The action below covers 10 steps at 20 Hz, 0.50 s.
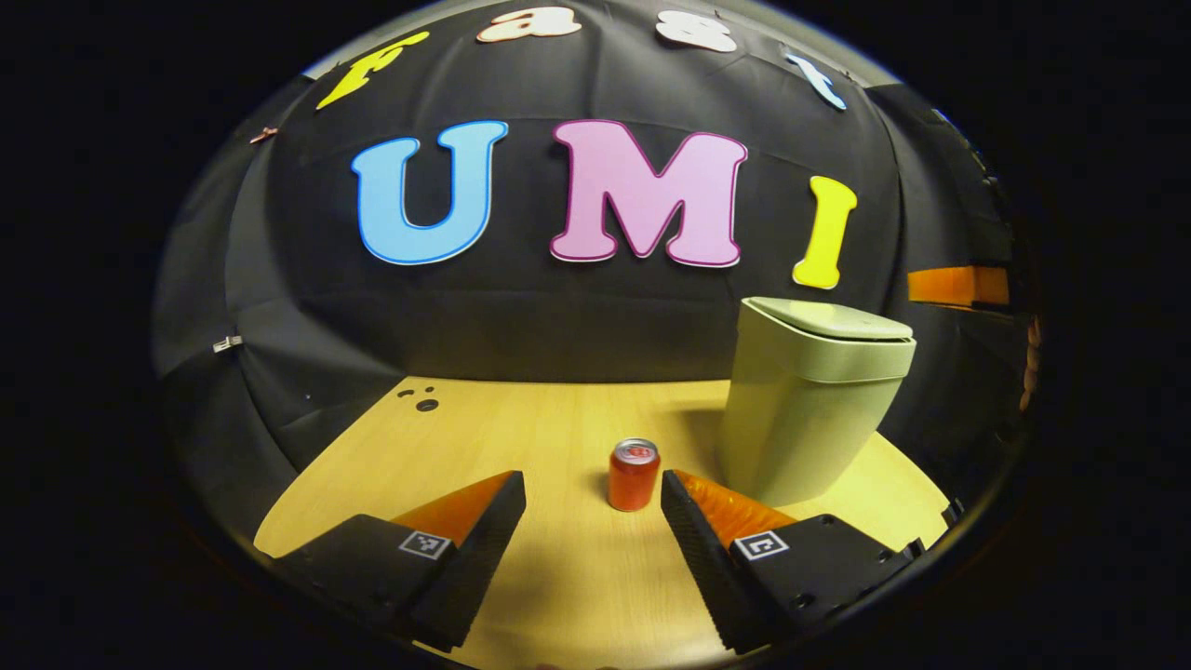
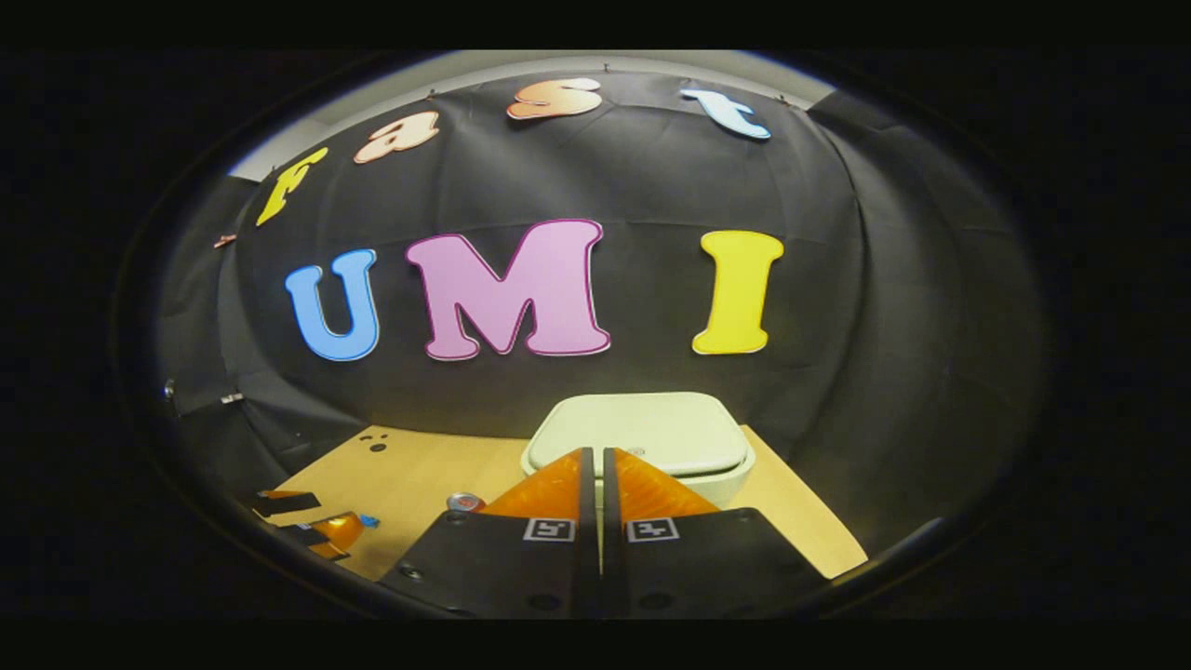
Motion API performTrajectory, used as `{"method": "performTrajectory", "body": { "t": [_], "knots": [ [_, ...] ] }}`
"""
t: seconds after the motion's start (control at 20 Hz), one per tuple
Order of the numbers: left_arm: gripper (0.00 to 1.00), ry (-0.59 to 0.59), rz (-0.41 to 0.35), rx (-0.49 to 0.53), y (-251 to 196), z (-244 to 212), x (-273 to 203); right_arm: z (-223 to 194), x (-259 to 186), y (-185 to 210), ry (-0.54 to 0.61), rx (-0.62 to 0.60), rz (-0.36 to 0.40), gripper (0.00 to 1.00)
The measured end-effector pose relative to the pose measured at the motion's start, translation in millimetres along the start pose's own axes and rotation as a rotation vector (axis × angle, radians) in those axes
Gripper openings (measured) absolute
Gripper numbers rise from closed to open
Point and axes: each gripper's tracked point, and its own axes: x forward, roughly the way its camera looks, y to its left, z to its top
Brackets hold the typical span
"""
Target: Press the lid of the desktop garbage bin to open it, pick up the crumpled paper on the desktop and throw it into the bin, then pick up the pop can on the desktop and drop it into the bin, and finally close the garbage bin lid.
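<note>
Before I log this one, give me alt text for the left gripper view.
An upright pop can stands on the wooden table just ahead of the open left gripper. To its right is the garbage bin, lid down.

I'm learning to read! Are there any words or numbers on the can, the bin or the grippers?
Pop can: some marks on its top and side, too small and blurred to read.
Garbage bin: no writing can be seen on it.
Left gripper: square black-and-white code tags, patterns rather than words.
Right gripper: the same kind of tags, no words.
</note>
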Motion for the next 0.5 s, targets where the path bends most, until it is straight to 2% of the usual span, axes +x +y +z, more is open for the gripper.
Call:
{"method": "performTrajectory", "body": {
  "t": [0.1, 0.15, 0.2, 0.3, 0.35, 0.45, 0.5],
  "knots": [
    [0.95, 0.002, 0.022, -0.01, 18.7, -6.5, -0.9, -6.4, -11.8, 12.6, 0.0, 0.006, 0.008, 0.03],
    [0.95, 0.005, 0.03, -0.016, 27.5, -10.8, -3.0, -9.3, -16.2, 17.9, 0.0, 0.005, 0.009, 0.17],
    [0.95, 0.009, 0.033, -0.02, 35.8, -13.9, -4.1, -14.0, -20.7, 24.3, 0.004, 0.007, 0.018, 0.13],
    [0.95, 0.02, 0.043, -0.021, 51.1, -21.5, -3.6, -24.8, -27.8, 34.6, 0.017, 0.007, 0.032, 0.43],
    [0.94, 0.027, 0.048, -0.023, 59.1, -27.2, -2.6, -29.0, -30.3, 38.5, 0.023, 0.003, 0.035, 0.65],
    [0.95, 0.048, 0.066, -0.033, 74.8, -37.5, 3.9, -39.9, -36.7, 41.4, 0.04, -0.006, 0.028, 0.83],
    [0.95, 0.058, 0.079, -0.041, 83.7, -43.0, 7.6, -44.8, -39.6, 41.7, 0.051, -0.01, 0.025, 0.99]
  ]
}}
